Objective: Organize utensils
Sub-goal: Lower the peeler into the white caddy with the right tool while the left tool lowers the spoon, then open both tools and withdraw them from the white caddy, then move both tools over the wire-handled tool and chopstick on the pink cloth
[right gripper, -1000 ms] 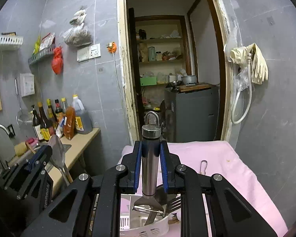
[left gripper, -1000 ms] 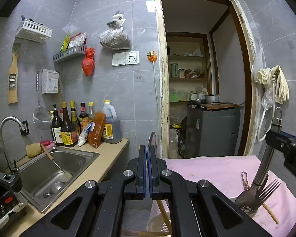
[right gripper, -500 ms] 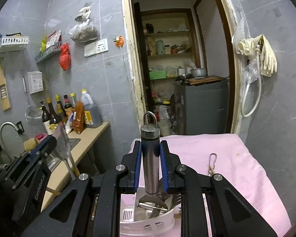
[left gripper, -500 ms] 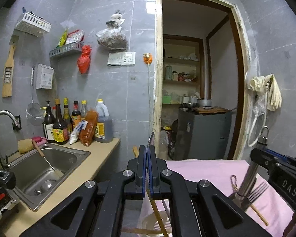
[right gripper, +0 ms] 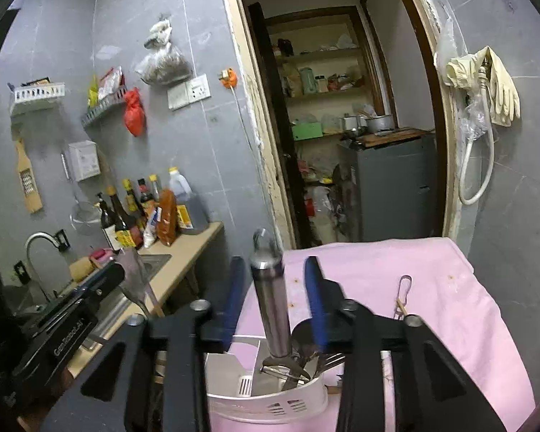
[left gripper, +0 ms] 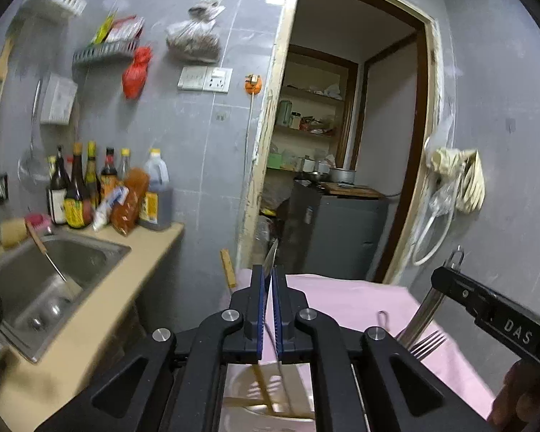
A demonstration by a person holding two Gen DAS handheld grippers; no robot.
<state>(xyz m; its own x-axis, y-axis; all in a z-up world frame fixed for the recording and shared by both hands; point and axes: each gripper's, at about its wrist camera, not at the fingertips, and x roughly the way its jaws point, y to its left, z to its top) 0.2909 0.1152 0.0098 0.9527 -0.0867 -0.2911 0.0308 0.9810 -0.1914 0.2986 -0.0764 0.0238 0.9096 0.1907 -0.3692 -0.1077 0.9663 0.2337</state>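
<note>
My left gripper (left gripper: pixel 268 288) is shut on a thin metal spoon (left gripper: pixel 271 255), seen edge-on between the blue pads; the spoon's bowl (right gripper: pixel 133 270) sticks up past the left gripper (right gripper: pixel 117 271). My right gripper (right gripper: pixel 274 298) has its jaws opening. A steel-handled peeler (right gripper: pixel 270 298) stands between them, and the pads (right gripper: pixel 234 298) are clear of it. The peeler rests head-down in a white utensil holder (right gripper: pixel 270 405) beside a fork (right gripper: pixel 333 360). From the left wrist, the right gripper (left gripper: pixel 441 280) hangs around the peeler handle (left gripper: pixel 426 311) above the fork (left gripper: pixel 426 343).
The holder stands on a pink cloth (right gripper: pixel 396 262) that covers a table. A metal clip (right gripper: pixel 405 286) and a wooden stick (right gripper: pixel 401 306) lie on the cloth. To the left are a counter with a sink (left gripper: pixel 43 273) and bottles (left gripper: pixel 79 194). An open doorway (left gripper: pixel 342 162) is behind.
The right gripper's pads have parted from the peeler handle, which now stands free and leans in the holder. The left gripper stays shut on the spoon and has turned slightly.
</note>
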